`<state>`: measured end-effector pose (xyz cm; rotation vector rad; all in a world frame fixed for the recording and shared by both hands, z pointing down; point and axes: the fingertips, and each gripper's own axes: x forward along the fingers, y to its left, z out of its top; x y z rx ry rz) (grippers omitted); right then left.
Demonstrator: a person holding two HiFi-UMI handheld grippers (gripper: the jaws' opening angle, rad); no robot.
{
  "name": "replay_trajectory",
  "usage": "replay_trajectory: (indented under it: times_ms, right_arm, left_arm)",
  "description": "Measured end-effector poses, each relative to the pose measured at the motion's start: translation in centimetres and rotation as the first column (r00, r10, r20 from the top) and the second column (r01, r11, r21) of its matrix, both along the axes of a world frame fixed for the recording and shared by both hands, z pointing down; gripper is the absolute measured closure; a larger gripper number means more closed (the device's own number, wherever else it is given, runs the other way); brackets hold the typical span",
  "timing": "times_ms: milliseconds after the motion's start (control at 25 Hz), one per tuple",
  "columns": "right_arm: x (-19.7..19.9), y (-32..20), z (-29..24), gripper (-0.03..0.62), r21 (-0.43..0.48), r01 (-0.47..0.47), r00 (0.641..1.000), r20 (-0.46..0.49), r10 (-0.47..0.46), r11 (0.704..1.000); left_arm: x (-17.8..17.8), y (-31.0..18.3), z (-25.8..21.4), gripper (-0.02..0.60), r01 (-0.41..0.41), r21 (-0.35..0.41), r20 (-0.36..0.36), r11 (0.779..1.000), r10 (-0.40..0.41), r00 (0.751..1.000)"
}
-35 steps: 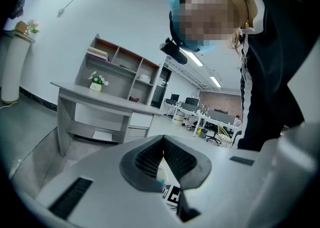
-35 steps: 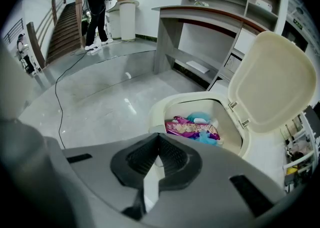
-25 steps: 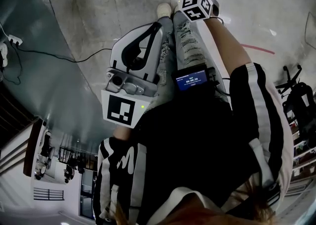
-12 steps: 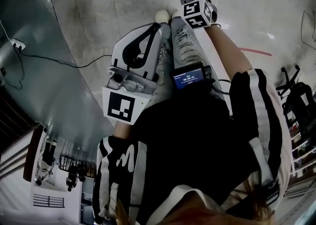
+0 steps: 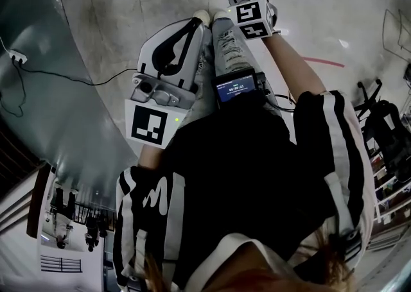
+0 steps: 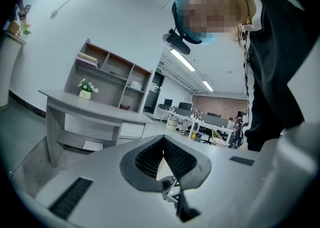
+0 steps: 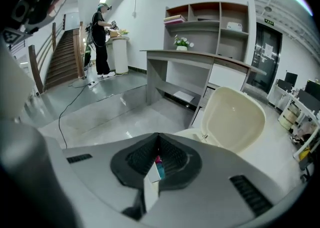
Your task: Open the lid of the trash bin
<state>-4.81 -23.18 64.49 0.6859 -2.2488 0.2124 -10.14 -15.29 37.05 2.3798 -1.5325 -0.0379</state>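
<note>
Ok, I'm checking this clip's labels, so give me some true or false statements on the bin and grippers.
The trash bin's lid stands open. True.
The left gripper has its jaws wide apart. False: they meet at the tips.
A small plant sits on the grey desk. True.
The left gripper is closer to the bin than the right gripper. False: the right one is by it.

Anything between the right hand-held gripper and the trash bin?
No. In the right gripper view, only bare grey floor shows between the right hand-held gripper, shut on a small pink-and-blue item, and the open-lidded trash bin.
</note>
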Motion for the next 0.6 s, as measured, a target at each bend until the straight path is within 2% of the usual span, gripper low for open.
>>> replay_trajectory:
  times_ms: [600]
  right_arm:
    - [0.7,-1.5,-8.6,0.589,0.055,-0.052,0.991,0.122,0.045,0.997]
  left_arm:
    - [0.7,-0.4,-3.5,0.577,-0.034,0.032,0.043,0.999,0.032,0.999]
